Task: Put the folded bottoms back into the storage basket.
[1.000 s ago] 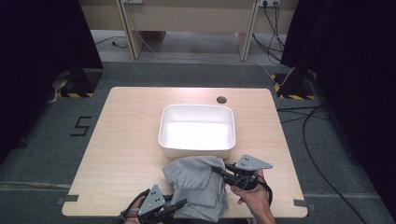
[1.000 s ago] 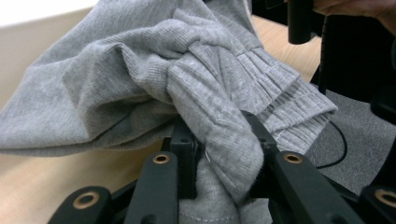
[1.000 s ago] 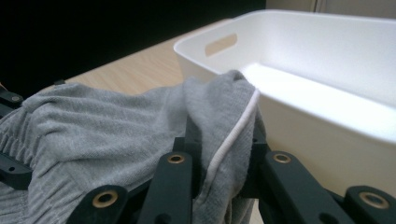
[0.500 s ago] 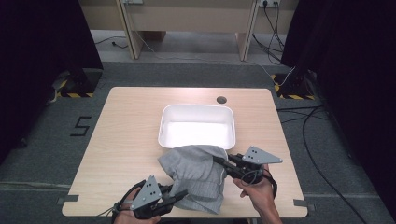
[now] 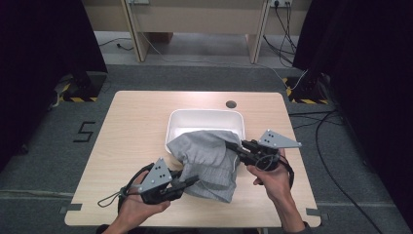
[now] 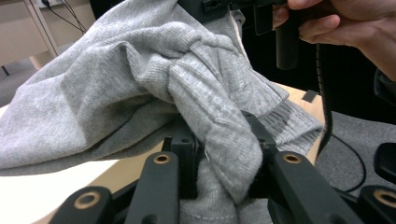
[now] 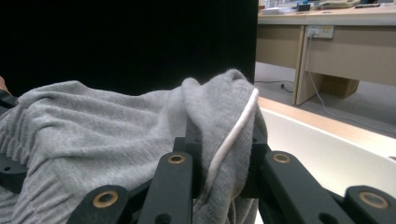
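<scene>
— Why has the person got that grey garment [image 5: 207, 161] strung up between both hands instead of just dragging it across?

— Looks to me like a two-point carry. The left gripper [image 5: 187, 184] is clenched on a bunched fold at the near, lower end, and the right gripper [image 5: 233, 146] is pinching the top edge where a pale drawcord [image 7: 229, 140] runs through the fingers [image 7: 194, 140]. Held that way, the cloth hangs in the air off the bench [image 5: 126, 146] and can't snag.

— And where is it now, exactly?

— Draped between the two grippers, its far part hanging over the near rim of the white tub [image 5: 204, 119], the rest sagging down towards the bench's front edge.

— So the tub's the destination?

— That's my guess. It sits open in the middle of the bench, right behind the cloth. Both grips would need to hold until the bulk is over the opening; let go early and the tail could slump outside.
</scene>
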`<state>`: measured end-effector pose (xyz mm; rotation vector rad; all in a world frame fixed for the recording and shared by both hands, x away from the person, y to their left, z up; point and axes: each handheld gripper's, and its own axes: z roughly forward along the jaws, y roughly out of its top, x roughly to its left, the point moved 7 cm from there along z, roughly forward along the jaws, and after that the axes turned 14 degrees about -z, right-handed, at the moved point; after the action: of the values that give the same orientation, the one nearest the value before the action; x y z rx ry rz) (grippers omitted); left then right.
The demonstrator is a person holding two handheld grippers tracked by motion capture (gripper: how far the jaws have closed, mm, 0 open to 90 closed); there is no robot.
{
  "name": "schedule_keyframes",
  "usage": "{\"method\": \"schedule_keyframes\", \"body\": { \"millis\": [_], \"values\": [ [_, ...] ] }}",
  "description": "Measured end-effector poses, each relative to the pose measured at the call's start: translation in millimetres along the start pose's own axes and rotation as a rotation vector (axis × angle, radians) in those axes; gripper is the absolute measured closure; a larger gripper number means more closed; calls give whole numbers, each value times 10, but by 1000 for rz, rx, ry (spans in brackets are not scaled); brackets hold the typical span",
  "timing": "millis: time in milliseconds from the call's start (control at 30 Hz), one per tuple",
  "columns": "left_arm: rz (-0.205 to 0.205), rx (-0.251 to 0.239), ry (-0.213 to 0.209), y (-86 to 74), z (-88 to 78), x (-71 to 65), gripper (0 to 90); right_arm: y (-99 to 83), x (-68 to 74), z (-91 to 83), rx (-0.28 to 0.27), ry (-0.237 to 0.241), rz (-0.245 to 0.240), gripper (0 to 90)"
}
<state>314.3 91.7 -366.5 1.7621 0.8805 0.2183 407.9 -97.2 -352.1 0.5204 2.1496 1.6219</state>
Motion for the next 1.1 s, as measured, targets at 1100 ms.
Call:
{"method": "schedule_keyframes", "body": {
  "millis": [1100],
  "values": [
    [-83, 13, 112, 625, 635, 722, 709, 215, -853, 550, 64, -67, 36, 795]
  ]
}}
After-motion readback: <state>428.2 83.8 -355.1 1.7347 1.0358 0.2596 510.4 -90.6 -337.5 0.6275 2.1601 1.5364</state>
